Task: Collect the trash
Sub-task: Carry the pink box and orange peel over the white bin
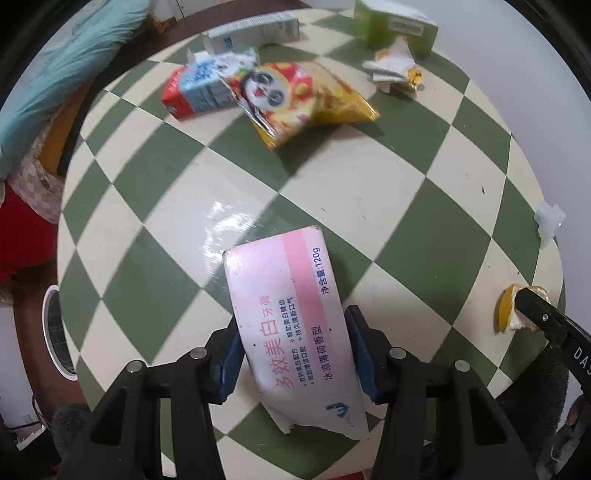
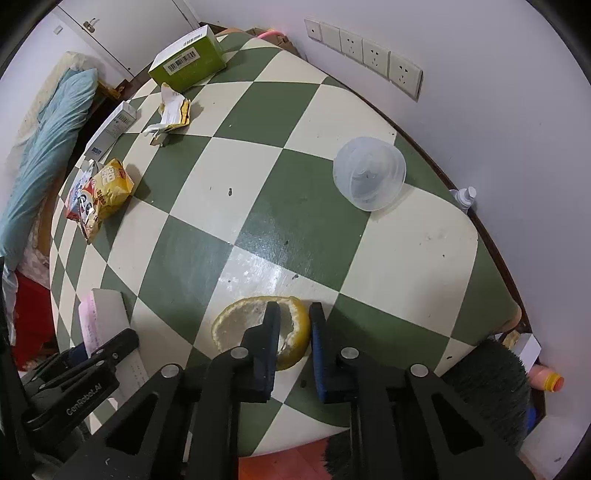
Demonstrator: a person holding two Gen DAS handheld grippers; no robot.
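My left gripper is shut on a pink and white toothpaste box, held just above the green and cream checked table. The box also shows in the right wrist view. My right gripper is shut on the rim of a yellow citrus peel at the near table edge; the peel also shows in the left wrist view. More trash lies farther off: a yellow panda snack bag, a red and blue carton, crumpled wrappers.
A green box and a white box stand at the far edge. An upturned clear plastic bowl sits near the wall with its sockets. A blue pillow lies left of the table.
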